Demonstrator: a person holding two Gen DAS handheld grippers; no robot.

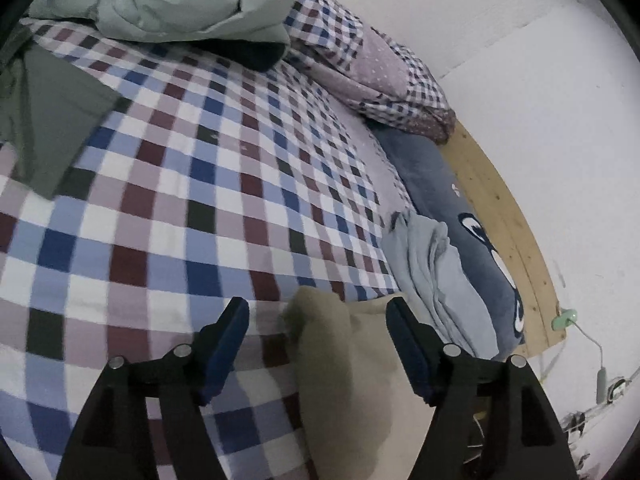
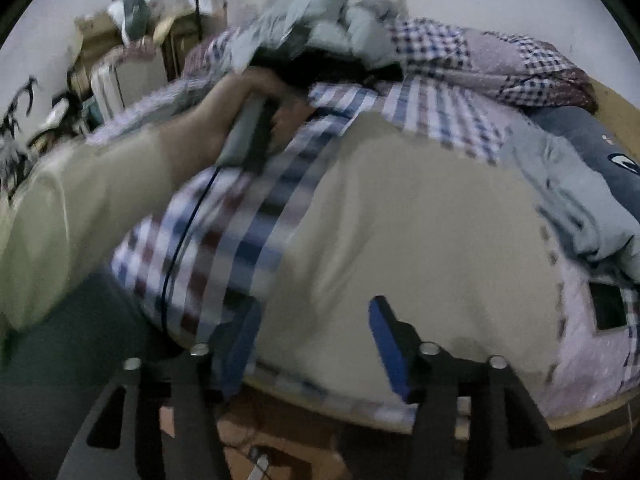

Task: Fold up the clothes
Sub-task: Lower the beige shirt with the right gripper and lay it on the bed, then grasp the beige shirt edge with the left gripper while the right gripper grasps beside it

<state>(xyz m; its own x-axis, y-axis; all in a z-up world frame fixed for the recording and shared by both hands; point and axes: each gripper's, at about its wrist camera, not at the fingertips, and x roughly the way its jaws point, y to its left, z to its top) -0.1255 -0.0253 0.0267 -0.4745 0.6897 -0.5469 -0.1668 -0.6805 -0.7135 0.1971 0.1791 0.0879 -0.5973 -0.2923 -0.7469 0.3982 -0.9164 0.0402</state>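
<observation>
The beige garment [image 2: 400, 232] lies flat on the bed, a broad matte panel that looks like soft knit or fleece, reaching from near the bed's near edge back toward its middle over the checked sheet [image 1: 180, 184]. In the right wrist view it sits directly ahead of and below the right gripper [image 2: 316, 340], whose blue-padded fingers stand apart with nothing pressed between them, only cloth showing in the gap beneath. The left gripper [image 1: 318, 344] has its fingers apart too; a folded corner of the beige cloth [image 1: 332, 352] shows between them, but the pads do not clamp it. That corner lies just ahead of the left fingers, and the cloth runs off toward the right gripper's side. The right view is smeared, so the garment's long axis is hard to fix; it probably runs from the near edge toward the far side. The person's hand [image 2: 236, 112] holds the left gripper over the bed's middle, so the right gripper seems nearer the garment's body. A rumpled pale blue garment [image 1: 440, 272] and a grey-blue plush pillow [image 1: 472, 216] lie along the bed's wooden side rail [image 1: 508, 216].
</observation>
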